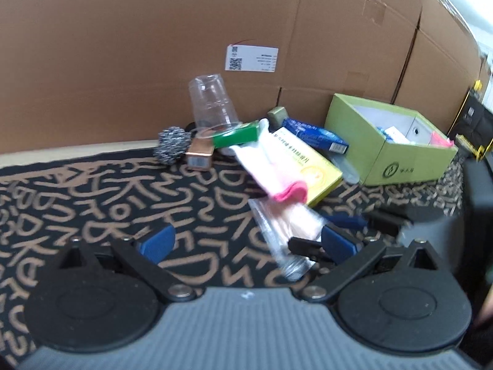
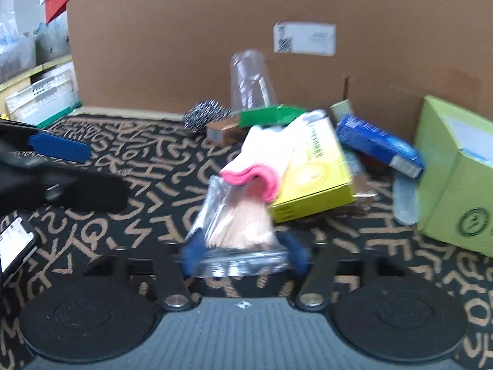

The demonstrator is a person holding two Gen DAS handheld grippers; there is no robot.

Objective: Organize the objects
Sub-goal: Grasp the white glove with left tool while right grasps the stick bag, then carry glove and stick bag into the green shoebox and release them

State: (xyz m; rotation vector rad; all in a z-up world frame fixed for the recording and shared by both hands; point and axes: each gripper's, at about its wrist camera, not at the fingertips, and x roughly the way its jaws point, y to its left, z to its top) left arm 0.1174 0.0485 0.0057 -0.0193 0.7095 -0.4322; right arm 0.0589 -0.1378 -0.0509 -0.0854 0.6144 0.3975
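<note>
Your right gripper has its blue pads closed in against the clear bag of wooden sticks, which lies on the patterned cloth near its front edge, just in front of the pile. The pads seem to press the slack film rather than the sticks, so the bag may slide out or sag as you lift. Its far end lies under the pink-cuffed glove, so a lift may drag the glove, and perhaps the yellow box it leans on.

Your left gripper is wide open and holds nothing; its pad sits just beside your right gripper's fingers, so the two could knock together.

Only the left view looks into the green box near the cloth's right edge and shows things already inside. The right view shows only its outer wall, but shows the pads' contact with the bag head-on.
</note>
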